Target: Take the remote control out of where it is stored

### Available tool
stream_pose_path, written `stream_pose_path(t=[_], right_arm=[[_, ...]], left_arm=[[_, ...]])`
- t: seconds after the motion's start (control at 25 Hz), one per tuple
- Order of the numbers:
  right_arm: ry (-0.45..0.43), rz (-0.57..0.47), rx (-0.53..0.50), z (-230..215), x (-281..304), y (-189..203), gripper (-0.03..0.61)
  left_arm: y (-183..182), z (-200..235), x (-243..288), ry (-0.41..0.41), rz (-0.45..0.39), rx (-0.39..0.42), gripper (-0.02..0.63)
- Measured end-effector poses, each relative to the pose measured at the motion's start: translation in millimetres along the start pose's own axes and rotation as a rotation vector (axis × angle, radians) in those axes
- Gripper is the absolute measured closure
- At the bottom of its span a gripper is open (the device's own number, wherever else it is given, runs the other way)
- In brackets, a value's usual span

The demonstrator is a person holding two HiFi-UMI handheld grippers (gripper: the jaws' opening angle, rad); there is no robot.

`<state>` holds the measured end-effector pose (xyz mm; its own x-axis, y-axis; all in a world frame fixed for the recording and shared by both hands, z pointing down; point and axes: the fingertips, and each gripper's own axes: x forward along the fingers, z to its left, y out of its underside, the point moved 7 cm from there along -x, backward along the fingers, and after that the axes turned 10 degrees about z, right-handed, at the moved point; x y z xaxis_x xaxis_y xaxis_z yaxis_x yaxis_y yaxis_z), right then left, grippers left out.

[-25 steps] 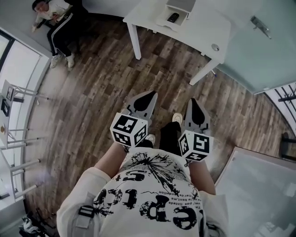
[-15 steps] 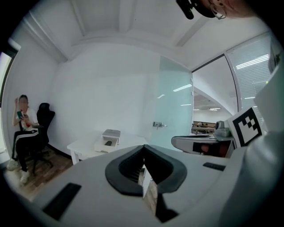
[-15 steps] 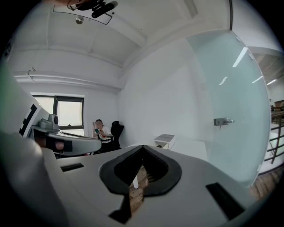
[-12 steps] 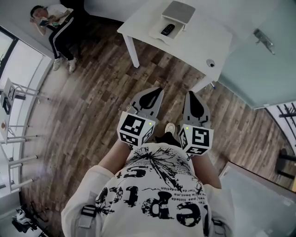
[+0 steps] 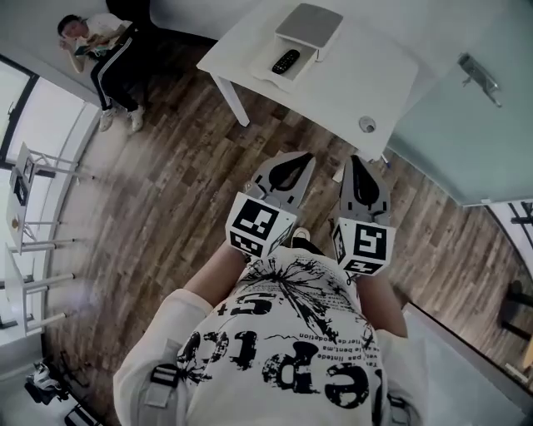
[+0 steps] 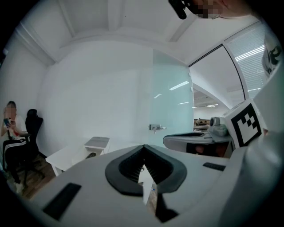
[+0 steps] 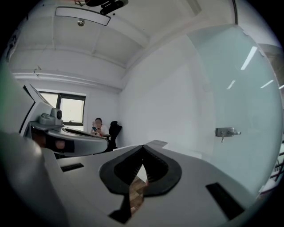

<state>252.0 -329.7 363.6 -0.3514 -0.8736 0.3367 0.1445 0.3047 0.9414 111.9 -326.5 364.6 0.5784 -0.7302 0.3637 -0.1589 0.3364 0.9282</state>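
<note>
- The brown wood-plank floor [image 5: 166, 191] fills most of my head view, and I stand on it well short of the furniture.
- A pale frosted glass door [image 5: 450, 125] with a metal handle [image 5: 479, 71] runs along the right, just behind the furniture.
- The white rectangular counter [image 5: 358, 75] stands ahead of me at the top of the view, on white legs.
- A person in dark trousers [image 5: 100, 42] sits in a black chair at the far left, well apart from the counter.
- My left tongs [image 6: 143, 146] are pressed together at the tips with nothing between them, held in front of my chest.
- My right tongs [image 7: 143, 147] are likewise pressed together and empty, just beside the left ones.
- A flat grey-topped box [image 5: 309, 25] sits on the counter's far side.
- A white open drawer [image 5: 268, 73] sticks out from under that box towards me.
- The black slim remote control [image 5: 286, 61] lies in that drawer, well apart from both tongs.
</note>
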Motion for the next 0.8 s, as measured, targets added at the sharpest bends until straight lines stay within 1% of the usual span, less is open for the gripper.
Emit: stream_pose_path(t=[0.16, 0.32, 0.44, 0.52, 0.6, 0.68, 0.8], right_arm=[[0.018, 0.021, 0.018, -24, 15, 1, 0.577], [0.043, 0.046, 0.038, -38, 37, 4, 0.577], [0.055, 0.058, 0.048, -38, 60, 2, 0.577], [0.074, 0.059, 0.025, -36, 78, -4, 0.577], [0.096, 0.059, 0.009, -33, 99, -12, 0.577], [0.114, 0.063, 0.019, -28, 122, -19, 0.577], [0.136, 0.07, 0.044, -21, 157, -32, 0.577]], left_arm=[[-5, 5, 29, -0.006, 0.024, -0.015, 0.606], [-3, 23, 48, -0.01, 0.04, -0.021, 0.606], [-3, 48, 59, 0.009, 0.006, -0.068, 0.606], [-10, 70, 66, 0.038, -0.037, -0.103, 0.606], [-18, 95, 73, 0.05, -0.062, -0.113, 0.606], [-28, 121, 81, 0.044, -0.069, -0.086, 0.606], [-41, 160, 95, 0.025, -0.066, -0.012, 0.606]])
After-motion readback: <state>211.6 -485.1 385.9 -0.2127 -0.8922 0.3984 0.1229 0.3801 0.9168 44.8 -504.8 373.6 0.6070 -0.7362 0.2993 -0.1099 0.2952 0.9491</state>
